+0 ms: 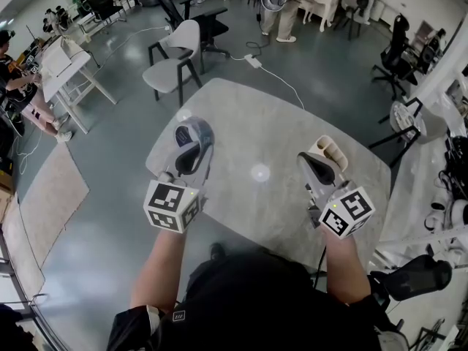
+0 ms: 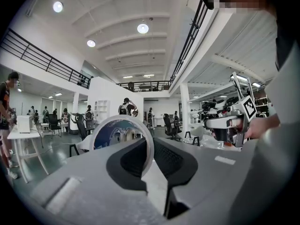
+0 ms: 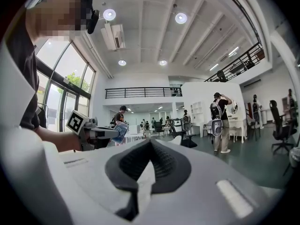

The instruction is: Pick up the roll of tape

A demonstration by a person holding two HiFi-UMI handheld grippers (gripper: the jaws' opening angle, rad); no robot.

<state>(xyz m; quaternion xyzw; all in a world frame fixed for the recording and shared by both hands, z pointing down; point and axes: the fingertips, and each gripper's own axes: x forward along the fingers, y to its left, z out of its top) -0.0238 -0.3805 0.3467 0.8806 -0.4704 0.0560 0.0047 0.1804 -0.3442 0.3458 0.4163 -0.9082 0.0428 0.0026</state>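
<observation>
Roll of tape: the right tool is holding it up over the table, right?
Not quite. The left tool holds the roll of tape, pinched between its jaws, as the left gripper view shows. The right tool is shut on nothing. The tape is up over the table, yes.

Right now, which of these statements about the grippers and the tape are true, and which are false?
1. The left gripper holds the roll of tape between its jaws. True.
2. The roll of tape lies flat on the table. False: it is off the table, upright in the left gripper.
3. The right gripper is shut with nothing between its jaws. True.
4. Both grippers point straight down at the floor. False: both point roughly level, out into the room.
</observation>
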